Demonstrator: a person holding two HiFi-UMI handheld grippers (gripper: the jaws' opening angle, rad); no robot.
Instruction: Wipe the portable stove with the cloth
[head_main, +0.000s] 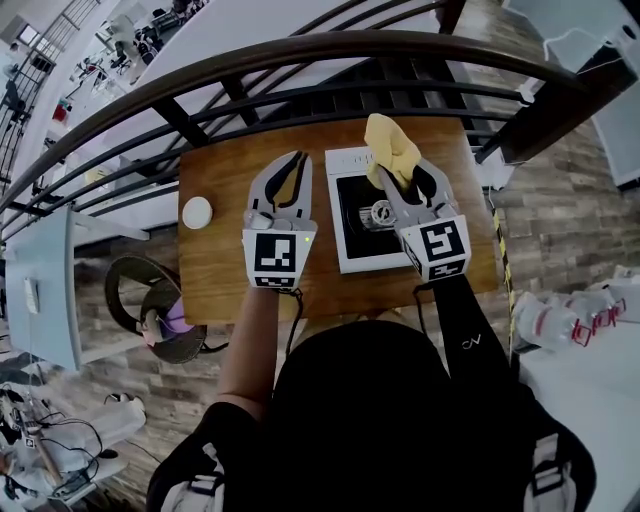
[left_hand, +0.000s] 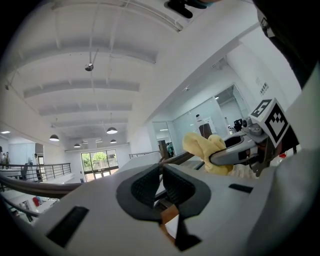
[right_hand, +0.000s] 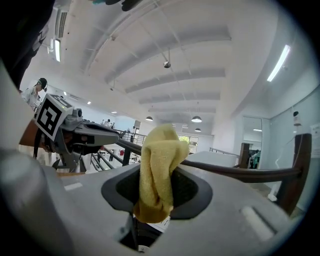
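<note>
The white portable stove (head_main: 348, 215) with its black top and metal burner lies on the right half of the wooden table (head_main: 220, 285). My right gripper (head_main: 408, 172) is raised above the stove and shut on a bunched yellow cloth (head_main: 391, 148) (right_hand: 157, 172) that sticks up out of its jaws. The cloth (left_hand: 206, 150) also shows in the left gripper view, held by the right gripper. My left gripper (head_main: 290, 172) (left_hand: 161, 187) is lifted over the table just left of the stove, jaws shut with nothing between them. Both gripper views tilt up toward the ceiling.
A small white round lid (head_main: 197, 213) sits at the table's left edge. A dark curved railing (head_main: 300, 60) runs just beyond the table's far side. A round stool (head_main: 160, 310) stands on the floor at the left, and plastic bottles (head_main: 575, 320) lie at the right.
</note>
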